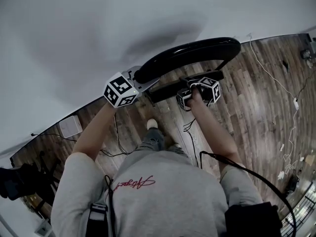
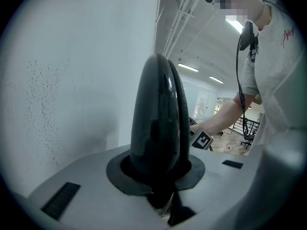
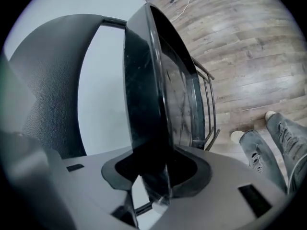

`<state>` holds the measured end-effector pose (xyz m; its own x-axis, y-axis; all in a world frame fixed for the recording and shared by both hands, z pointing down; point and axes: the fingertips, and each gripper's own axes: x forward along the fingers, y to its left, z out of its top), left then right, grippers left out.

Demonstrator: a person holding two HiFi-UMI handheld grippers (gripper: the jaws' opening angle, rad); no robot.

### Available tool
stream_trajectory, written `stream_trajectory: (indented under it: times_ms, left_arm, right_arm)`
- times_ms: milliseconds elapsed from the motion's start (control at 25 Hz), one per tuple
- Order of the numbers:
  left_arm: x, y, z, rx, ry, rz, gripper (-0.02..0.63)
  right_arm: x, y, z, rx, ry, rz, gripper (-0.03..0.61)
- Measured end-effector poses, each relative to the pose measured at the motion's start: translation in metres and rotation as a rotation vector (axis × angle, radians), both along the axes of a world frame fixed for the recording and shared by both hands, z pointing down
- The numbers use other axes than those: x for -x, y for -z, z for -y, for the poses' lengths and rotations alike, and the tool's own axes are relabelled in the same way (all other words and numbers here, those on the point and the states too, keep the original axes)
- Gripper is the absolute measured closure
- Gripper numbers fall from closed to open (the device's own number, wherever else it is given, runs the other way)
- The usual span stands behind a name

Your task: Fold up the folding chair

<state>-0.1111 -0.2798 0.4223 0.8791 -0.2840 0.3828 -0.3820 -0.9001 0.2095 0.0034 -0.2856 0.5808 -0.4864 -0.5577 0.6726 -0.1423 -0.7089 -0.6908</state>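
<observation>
The black folding chair stands against the white wall. Its curved backrest [image 1: 192,51] arches across the top of the head view, and the flat seat panel [image 1: 168,89] lies just below it. My left gripper [image 1: 139,80] is shut on the backrest's left end; in the left gripper view the glossy black edge [image 2: 158,114] fills the space between the jaws of the left gripper [image 2: 160,176]. My right gripper [image 1: 190,85] is shut on the seat; the right gripper view shows the seat panel [image 3: 148,90] clamped edge-on in the right gripper [image 3: 153,176], with the metal frame [image 3: 204,109] to its right.
A white wall [image 1: 74,33] is right behind the chair. On the wood floor [image 1: 256,93] lie white cables [image 1: 291,98] at the right and a small white box [image 1: 70,126] at the left. The person's shoe [image 1: 152,124] is just below the chair.
</observation>
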Motion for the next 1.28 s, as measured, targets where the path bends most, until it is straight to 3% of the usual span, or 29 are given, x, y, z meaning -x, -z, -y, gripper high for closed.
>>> stream_trajectory:
  times_ms: [480,640,800,1280]
  left_arm:
    - [0.018,0.0,0.039,0.052,0.01,-0.013,0.525]
    - [0.026,-0.004,0.06,0.073,0.012,-0.018,0.525]
    - [0.031,-0.008,0.073,0.089,0.006,-0.025,0.525]
    - [0.044,-0.012,0.098,0.116,0.013,-0.026,0.525]
  right_arm:
    - [0.014,0.001,0.033,0.024,0.005,-0.032,0.428]
    - [0.024,0.0,0.052,-0.018,0.05,-0.019,0.413]
    - [0.026,-0.002,0.063,-0.025,0.007,-0.037,0.407]
    - [0.037,-0.003,0.084,-0.033,0.024,-0.068,0.402]
